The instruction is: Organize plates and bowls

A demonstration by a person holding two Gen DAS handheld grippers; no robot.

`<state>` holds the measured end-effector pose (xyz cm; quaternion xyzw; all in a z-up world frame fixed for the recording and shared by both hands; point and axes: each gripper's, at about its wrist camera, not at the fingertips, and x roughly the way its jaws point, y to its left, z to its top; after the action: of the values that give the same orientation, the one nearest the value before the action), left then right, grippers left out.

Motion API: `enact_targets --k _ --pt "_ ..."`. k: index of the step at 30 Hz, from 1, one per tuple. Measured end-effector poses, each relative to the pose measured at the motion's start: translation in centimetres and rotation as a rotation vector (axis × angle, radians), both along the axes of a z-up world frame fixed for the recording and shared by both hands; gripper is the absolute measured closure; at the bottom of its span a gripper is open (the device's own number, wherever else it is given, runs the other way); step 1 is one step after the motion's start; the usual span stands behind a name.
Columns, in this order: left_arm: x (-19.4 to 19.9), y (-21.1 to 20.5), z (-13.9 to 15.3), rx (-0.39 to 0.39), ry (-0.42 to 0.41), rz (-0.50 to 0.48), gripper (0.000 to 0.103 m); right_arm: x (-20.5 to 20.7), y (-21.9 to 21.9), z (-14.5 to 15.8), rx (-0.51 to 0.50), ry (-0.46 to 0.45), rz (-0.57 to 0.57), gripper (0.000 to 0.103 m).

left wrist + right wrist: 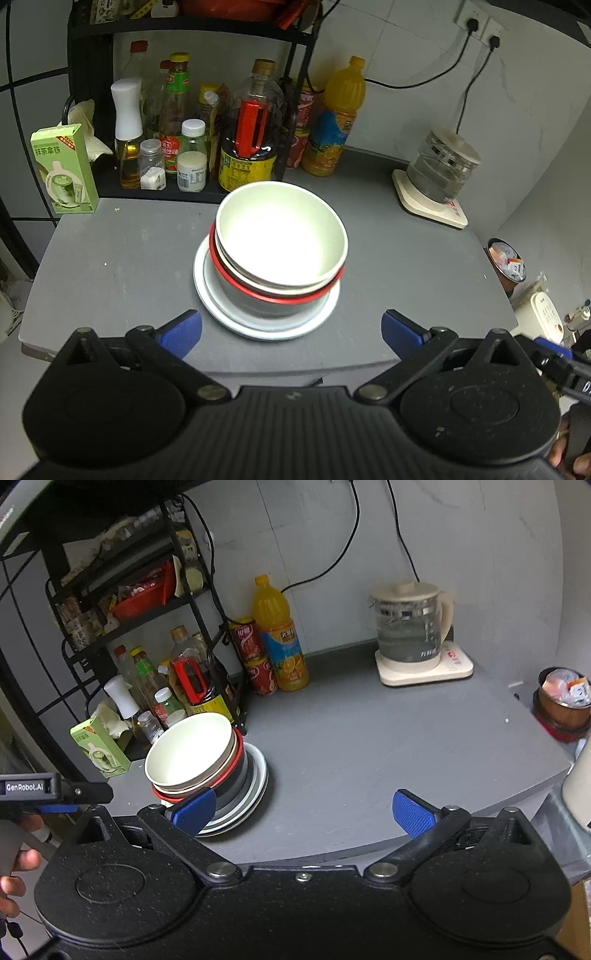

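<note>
A stack stands on the grey counter (122, 254): a white plate (221, 312) at the bottom, a grey bowl with a red rim (236, 278) on it, and cream bowls (280, 236) nested on top. My left gripper (291, 330) hangs just in front of the stack, jaws wide open with nothing between them. In the right wrist view the same stack (192, 753) is at the left. My right gripper (304, 814) is open and holds nothing. Its left fingertip (194, 808) overlaps the plate (258, 779) in the picture.
A black rack (192, 37) with sauce bottles (177, 110) stands behind the stack, with an orange juice bottle (338, 118) and red cans (255, 657) beside it. A green carton (64, 168) sits at the left. A glass kettle (413, 627) stands at the back right, a brown tub (561, 701) at the right edge.
</note>
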<state>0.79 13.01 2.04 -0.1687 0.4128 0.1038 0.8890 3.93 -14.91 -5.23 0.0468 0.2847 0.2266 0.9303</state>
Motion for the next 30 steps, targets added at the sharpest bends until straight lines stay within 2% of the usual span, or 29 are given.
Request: enact_targets --k 6,10,13,18,23,30 --pt "-2.5 -1.0 0.4 0.024 -0.027 0.004 0.000 -1.6 -1.1 0.6 0.003 -0.025 -0.022 0.000" --pt "-4.0 -1.5 0.8 0.041 -0.032 0.003 0.000 -2.6 -1.7 0.4 0.040 -0.011 0.002 0.000" --pt "-4.7 -1.7 0.8 0.053 -0.034 -0.010 0.000 -3.4 -1.6 0.2 0.030 -0.020 0.020 0.000" --pt "-5.7 -1.9 0.4 0.057 -0.028 -0.026 0.000 -4.1 -1.6 -0.2 0.029 -0.015 0.043 0.000" --pt "-6.2 -2.4 0.4 0.080 -0.035 -0.057 0.001 -4.2 -2.1 -0.3 0.043 0.018 0.019 0.000" --pt "-6.5 -2.8 0.6 0.105 -0.037 -0.071 0.001 -4.6 -3.2 0.3 0.042 0.002 0.015 0.000"
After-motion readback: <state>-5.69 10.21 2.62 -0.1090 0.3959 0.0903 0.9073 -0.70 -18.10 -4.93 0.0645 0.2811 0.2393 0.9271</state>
